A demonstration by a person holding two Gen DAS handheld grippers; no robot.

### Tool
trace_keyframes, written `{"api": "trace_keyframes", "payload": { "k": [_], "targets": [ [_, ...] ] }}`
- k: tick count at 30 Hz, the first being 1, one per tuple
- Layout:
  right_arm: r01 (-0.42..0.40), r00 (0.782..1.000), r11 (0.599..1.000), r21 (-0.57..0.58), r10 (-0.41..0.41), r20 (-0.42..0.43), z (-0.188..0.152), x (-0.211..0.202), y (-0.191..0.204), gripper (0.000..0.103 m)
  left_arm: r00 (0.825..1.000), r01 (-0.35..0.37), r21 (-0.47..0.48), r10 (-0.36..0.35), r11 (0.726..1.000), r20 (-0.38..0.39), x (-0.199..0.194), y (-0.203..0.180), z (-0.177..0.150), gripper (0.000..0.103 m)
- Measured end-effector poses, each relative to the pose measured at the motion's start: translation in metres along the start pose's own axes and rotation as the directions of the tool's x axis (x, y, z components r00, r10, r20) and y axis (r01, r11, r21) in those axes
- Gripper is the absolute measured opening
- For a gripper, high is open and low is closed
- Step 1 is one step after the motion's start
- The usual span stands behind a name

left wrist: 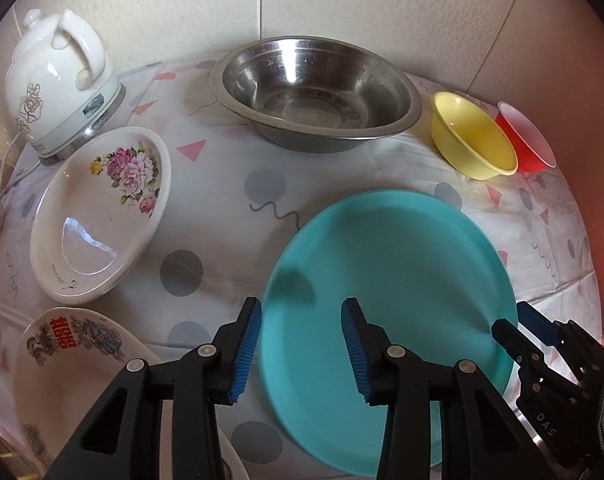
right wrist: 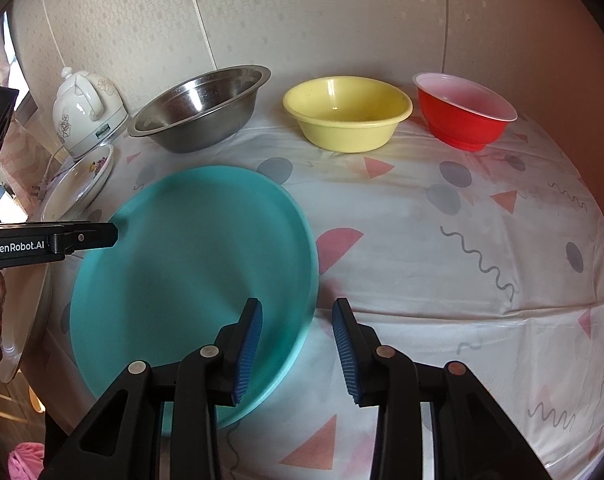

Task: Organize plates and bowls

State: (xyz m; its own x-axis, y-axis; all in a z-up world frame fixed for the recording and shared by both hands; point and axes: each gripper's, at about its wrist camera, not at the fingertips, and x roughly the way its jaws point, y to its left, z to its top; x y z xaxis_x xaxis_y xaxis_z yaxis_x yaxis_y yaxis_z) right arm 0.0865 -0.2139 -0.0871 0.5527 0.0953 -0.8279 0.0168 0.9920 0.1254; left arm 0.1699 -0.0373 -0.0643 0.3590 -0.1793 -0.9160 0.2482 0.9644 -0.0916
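Both the left gripper [left wrist: 300, 344] and right gripper [right wrist: 298, 346] straddle the teal plate [left wrist: 389, 280] rim, jaws part-open, not visibly pinching — close evenly, lift level off the tabletop's near edge.

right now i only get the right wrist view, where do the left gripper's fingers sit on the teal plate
observer: The left gripper straddles the near-left rim of the teal plate, with one finger outside the rim and the other over the plate. I can't tell if the pads press.
operator: ok, theres a plate edge-on at my far left, what is it
observer: It's a white plate with a red character and dragon print. It sits nearer than the floral plate and apart from it.
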Motion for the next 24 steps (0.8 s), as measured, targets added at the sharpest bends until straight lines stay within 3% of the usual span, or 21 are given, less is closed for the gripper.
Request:
{"api": "trace_keyframes", "payload": {
  "k": [3, 10, 24],
  "targets": [
    [0.007, 1.000, 1.000, -0.019, -0.007, -0.005, 0.002, 0.002, 0.002, 0.036, 1.000, -0.011, 0.024, 0.011, 1.000, 0.002, 0.002, -0.003, 0.001, 0.043],
    [0.000, 1.000, 1.000, 0.001, 0.000, -0.021, 0.005, 0.001, -0.009, 0.016, 1.000, -0.007, 0.063, 0.007, 0.998, 0.012, 0.006, -0.008, 0.004, 0.039],
    [0.037, 0.998, 0.991, 0.129, -0.029, -0.064, 0.003, -0.012, -0.060, 0.014, 0.997, 0.075, 0.110, -0.079, 0.991, 0.026, -0.002, -0.049, -0.024, 0.037]
  ]
}}
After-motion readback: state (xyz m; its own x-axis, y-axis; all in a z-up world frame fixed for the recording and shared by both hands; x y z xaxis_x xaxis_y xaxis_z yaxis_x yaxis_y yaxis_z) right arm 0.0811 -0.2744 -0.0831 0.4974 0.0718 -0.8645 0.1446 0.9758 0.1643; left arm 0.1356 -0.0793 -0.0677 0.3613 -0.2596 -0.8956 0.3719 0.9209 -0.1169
